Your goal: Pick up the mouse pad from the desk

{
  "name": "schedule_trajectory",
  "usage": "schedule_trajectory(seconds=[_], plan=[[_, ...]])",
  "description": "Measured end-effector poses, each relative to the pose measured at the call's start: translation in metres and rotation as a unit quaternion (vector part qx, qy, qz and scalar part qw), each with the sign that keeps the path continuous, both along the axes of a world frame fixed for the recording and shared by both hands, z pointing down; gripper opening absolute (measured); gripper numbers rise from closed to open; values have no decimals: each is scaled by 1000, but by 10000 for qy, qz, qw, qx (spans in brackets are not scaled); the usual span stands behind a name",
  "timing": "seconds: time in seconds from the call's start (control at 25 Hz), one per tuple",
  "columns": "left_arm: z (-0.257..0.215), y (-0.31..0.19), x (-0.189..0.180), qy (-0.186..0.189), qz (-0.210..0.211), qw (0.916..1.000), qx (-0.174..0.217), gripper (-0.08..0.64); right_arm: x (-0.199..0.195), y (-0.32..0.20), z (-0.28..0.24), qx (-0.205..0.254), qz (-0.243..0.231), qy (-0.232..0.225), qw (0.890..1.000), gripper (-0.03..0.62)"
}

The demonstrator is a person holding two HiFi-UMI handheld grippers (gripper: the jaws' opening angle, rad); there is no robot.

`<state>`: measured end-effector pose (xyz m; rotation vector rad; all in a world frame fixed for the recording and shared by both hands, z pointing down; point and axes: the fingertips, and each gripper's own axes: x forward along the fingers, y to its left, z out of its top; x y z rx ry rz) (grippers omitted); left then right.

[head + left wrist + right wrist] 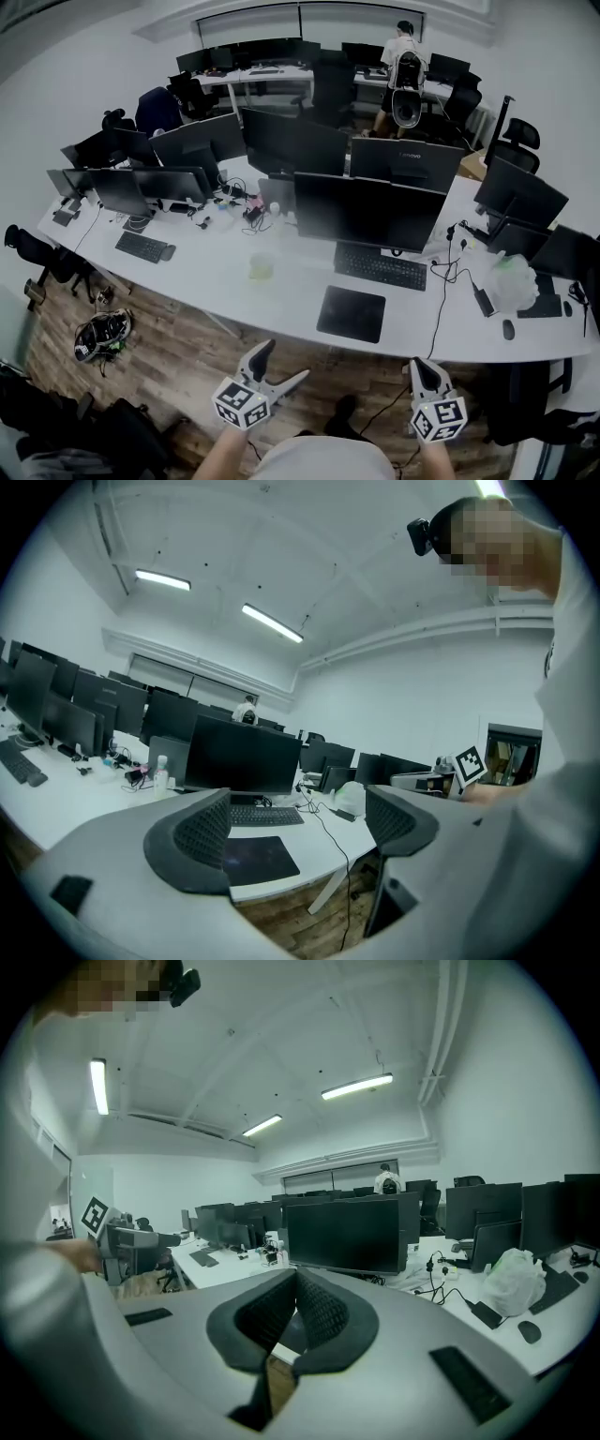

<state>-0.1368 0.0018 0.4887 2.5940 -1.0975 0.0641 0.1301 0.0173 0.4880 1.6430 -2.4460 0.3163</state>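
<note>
The mouse pad point(351, 314) lies flat on the white table point(281, 300), near its front edge. It is dark and rectangular, and it sits just in front of a black keyboard point(380, 266), which in turn sits below a wide dark monitor point(368, 211). Nothing touches the pad.

Both tongs hover over the wooden floor point(178, 352) on the near side of the table, well apart from the pad. The left tongs point(286, 361) are released, their two dark padded jaws spread wide with nothing gripped. In the left gripper view the pad shows far off through the gap, partly hidden behind one jaw. The right tongs point(422, 364) are clenched, the pads meeting at the tips with nothing between them.

To the right of the pad, a small dark mouse point(508, 329) rests by the table edge, and a crumpled pale plastic bag point(514, 281) sits just behind it. A pale yellowish cup point(262, 267) stands to the left of the keyboard. More monitors crowd the table behind. At the far end of the room a person point(398, 56) stands at another row of screens.
</note>
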Motion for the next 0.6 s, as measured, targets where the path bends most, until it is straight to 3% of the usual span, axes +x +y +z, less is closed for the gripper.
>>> schedule_trajectory(seconds=[0.6], plan=[[23,-90,71,-438,-181,9986,-219,469,56,-107,30,-237,-505,-12,9984,11]])
